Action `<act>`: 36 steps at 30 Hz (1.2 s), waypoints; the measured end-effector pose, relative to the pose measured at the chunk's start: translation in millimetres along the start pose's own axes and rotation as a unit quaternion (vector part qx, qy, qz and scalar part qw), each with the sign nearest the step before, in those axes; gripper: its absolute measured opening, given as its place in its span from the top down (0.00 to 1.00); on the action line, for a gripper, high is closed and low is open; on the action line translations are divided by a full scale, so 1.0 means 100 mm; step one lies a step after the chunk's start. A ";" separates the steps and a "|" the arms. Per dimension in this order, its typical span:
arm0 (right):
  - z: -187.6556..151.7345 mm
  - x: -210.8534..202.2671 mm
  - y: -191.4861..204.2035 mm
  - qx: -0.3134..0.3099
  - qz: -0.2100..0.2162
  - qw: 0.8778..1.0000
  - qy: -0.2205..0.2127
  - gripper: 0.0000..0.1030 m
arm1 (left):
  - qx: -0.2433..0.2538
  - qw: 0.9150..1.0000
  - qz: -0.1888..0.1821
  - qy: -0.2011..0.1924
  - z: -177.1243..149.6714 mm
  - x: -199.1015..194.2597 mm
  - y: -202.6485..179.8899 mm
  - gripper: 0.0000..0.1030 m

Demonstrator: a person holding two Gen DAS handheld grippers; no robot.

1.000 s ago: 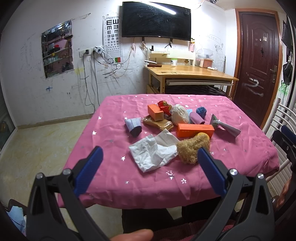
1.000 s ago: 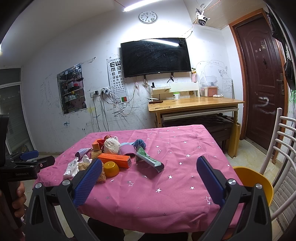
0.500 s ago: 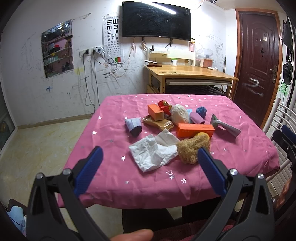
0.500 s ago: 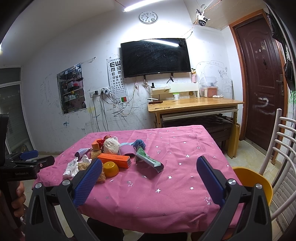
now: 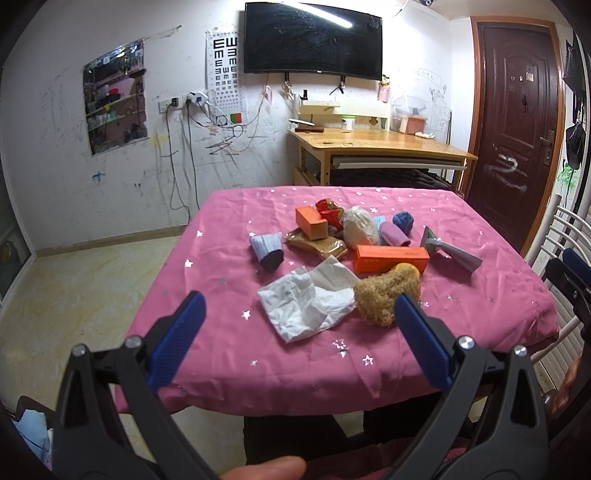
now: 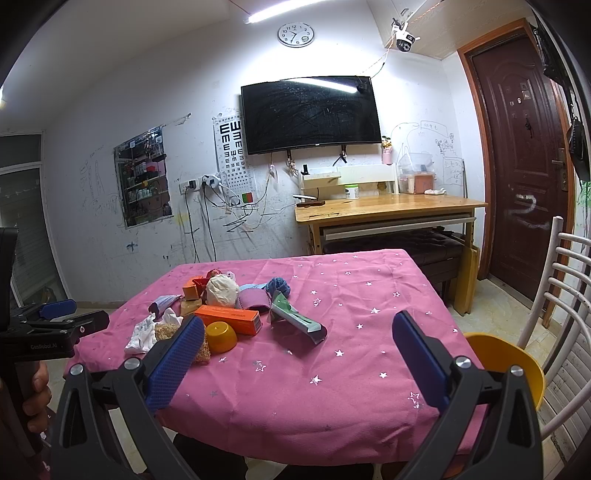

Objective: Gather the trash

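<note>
Nothing has shifted over the last second: the left gripper (image 5: 295,317) and right gripper (image 6: 299,338) both hover short of the table (image 5: 229,354) with fingers spread wide and empty, so collection has not begun. The trash clusters around the orange box (image 5: 390,257): crumpled tissue (image 5: 306,301) in front of it, tan sponge (image 5: 386,291) just beside, yellow bowl (image 6: 221,336) touching its near side. The tissue looks like the easiest first pick

We saw a bright, evenly lit room; the ceiling tube light (image 6: 279,12) glared as a streak on the TV (image 6: 311,112). Shadows stayed soft. Both views were sharp, with strong fisheye bending and black vignetting at the corners.
</note>
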State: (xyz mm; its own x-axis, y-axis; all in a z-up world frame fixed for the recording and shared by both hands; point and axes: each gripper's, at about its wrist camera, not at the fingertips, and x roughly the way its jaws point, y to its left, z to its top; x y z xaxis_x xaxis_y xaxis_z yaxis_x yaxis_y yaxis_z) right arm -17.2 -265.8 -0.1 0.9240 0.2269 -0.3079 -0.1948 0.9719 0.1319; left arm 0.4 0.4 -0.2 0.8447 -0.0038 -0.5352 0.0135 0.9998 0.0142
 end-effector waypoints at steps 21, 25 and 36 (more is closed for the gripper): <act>0.04 0.92 -0.15 -0.019 0.001 0.995 0.094 0.07 | -0.018 0.998 -0.005 0.054 0.01 0.58 0.31 0.05; 0.03 1.12 -0.20 -0.019 0.001 0.993 0.114 0.07 | -0.019 0.998 -0.005 0.064 0.03 0.72 0.32 0.06; 0.00 1.45 -0.26 -0.015 0.003 0.986 0.165 0.08 | 0.000 0.995 -0.029 0.095 0.03 1.09 0.19 0.32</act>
State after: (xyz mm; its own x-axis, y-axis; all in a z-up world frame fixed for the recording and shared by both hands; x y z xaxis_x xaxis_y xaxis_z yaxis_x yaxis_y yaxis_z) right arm 122.0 -258.2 -48.8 0.7664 0.2354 -0.5976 -0.2145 0.9708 0.1074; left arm 94.3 18.7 -56.3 0.7259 -0.0568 -0.6854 0.0590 0.9981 -0.0202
